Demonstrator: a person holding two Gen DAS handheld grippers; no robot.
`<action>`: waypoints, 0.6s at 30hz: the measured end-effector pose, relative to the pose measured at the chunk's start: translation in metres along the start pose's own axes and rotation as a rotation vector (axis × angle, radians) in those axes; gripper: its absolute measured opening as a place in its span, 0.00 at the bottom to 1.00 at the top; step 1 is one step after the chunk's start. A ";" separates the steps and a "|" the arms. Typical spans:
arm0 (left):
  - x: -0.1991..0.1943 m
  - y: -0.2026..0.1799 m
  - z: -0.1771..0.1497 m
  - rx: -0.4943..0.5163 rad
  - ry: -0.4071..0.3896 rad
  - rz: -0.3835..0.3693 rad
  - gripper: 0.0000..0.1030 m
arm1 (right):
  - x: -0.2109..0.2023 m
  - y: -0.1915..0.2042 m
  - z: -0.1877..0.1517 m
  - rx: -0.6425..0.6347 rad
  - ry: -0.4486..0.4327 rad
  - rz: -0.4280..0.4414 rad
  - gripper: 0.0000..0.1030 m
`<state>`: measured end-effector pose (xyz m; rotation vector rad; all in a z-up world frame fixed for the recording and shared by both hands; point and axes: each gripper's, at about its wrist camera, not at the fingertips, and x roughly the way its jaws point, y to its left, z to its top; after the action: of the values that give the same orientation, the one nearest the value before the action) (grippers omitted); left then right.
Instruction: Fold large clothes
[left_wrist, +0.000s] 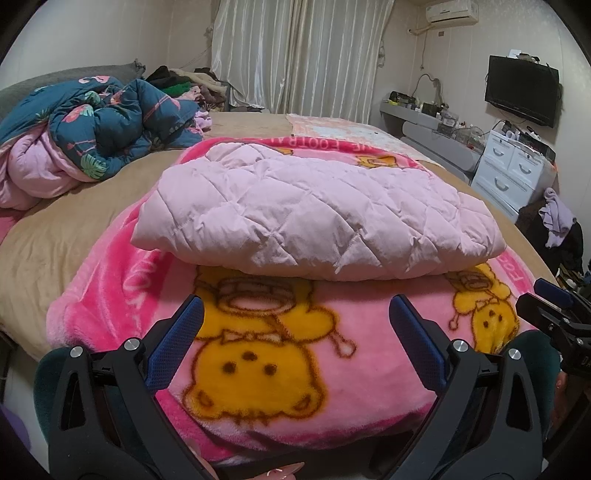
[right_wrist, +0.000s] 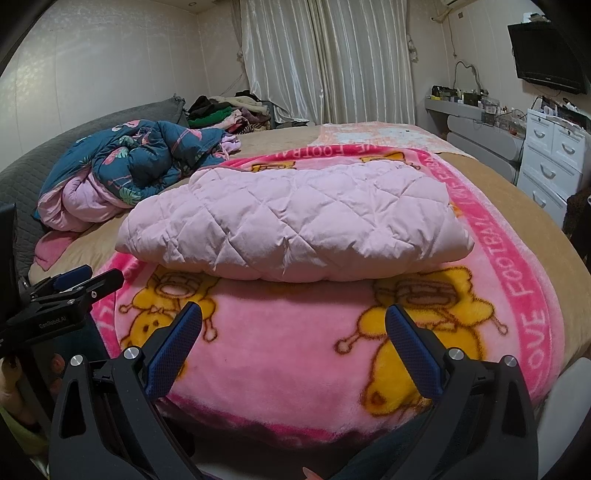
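One folded pale pink quilted garment (left_wrist: 314, 218) lay ahead of both grippers, well beyond their fingertips, resting on one bright pink cartoon blanket (left_wrist: 280, 369) spread across the bed (left_wrist: 66, 229). Its long axis ran crosswise to the fingers, left to right, with the rounded folded edge turned toward the grippers and the far edge toward the curtains (left_wrist: 295, 55). In the right wrist view the same garment (right_wrist: 291, 225) sat the same way, slightly left of the fingers' midline.

Two grippers were in play. The left gripper (left_wrist: 295, 332) was spread wide with nothing between its blue pads (left_wrist: 173, 347), poised above the near part of the blanket. The right gripper (right_wrist: 293, 338) was likewise parted and empty over the blanket (right_wrist: 280, 354). Each appeared at the edge of the other's view: the right gripper (left_wrist: 550, 306) off to the right of the left one, the left gripper (right_wrist: 77, 286) off to the left of the right one.

Further ahead and to the left lay one crumpled dark blue flamingo-print quilt (left_wrist: 107, 125), and beyond it one heap of mixed clothes (right_wrist: 229, 110). Ahead to the right stood one white drawer unit (left_wrist: 513, 170), with one dark television (left_wrist: 522, 88) on the wall above it.
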<state>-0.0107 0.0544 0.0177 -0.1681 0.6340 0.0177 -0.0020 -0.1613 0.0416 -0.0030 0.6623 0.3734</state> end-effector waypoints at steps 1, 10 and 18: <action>0.000 0.000 0.000 0.000 0.001 -0.002 0.91 | 0.000 0.000 0.000 0.001 0.001 0.000 0.96; 0.002 0.001 -0.001 0.003 0.005 -0.004 0.91 | 0.003 -0.001 -0.001 0.002 0.009 0.003 0.96; 0.003 0.001 -0.001 0.001 0.003 -0.004 0.91 | 0.006 -0.003 -0.003 0.008 0.010 -0.003 0.96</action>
<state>-0.0092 0.0550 0.0147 -0.1684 0.6361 0.0133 0.0021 -0.1625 0.0351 0.0016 0.6733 0.3682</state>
